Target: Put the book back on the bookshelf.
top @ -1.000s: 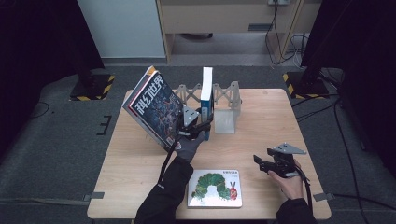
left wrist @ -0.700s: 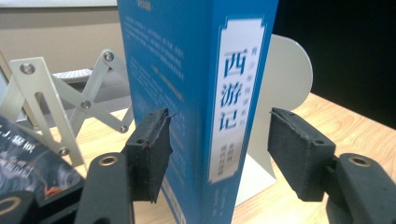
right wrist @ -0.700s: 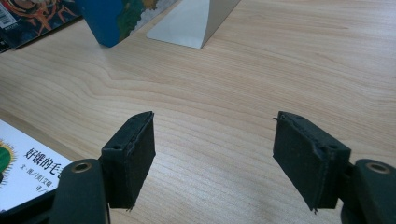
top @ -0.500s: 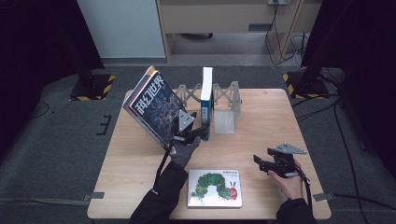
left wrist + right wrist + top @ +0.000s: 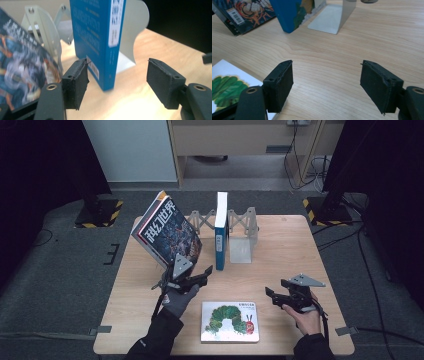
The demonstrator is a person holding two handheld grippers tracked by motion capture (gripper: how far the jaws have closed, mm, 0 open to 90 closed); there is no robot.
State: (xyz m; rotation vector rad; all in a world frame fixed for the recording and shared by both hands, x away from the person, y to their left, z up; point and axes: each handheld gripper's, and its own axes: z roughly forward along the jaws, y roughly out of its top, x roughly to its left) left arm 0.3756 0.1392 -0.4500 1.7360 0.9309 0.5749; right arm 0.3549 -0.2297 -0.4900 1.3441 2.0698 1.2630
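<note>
From above, the pale wooden table [image 5: 280, 245] carries a blue book [image 5: 220, 230] upright against a folding grey metal bookend [image 5: 241, 232], a glossy dark-covered book [image 5: 167, 232] leaning beside it, and a caterpillar picture book [image 5: 230, 321] lying flat. The left gripper [image 5: 197, 276] has drawn back from the blue book since a second ago. Its own view shows square black pads parted, just opening, nothing clamped. The right gripper [image 5: 325, 80] gapes empty over bare wood.

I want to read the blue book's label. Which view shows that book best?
The left gripper view: blue book is close, spine and label visible. The high view shows it small and upright; the right gripper view catches its bottom corner.
</note>
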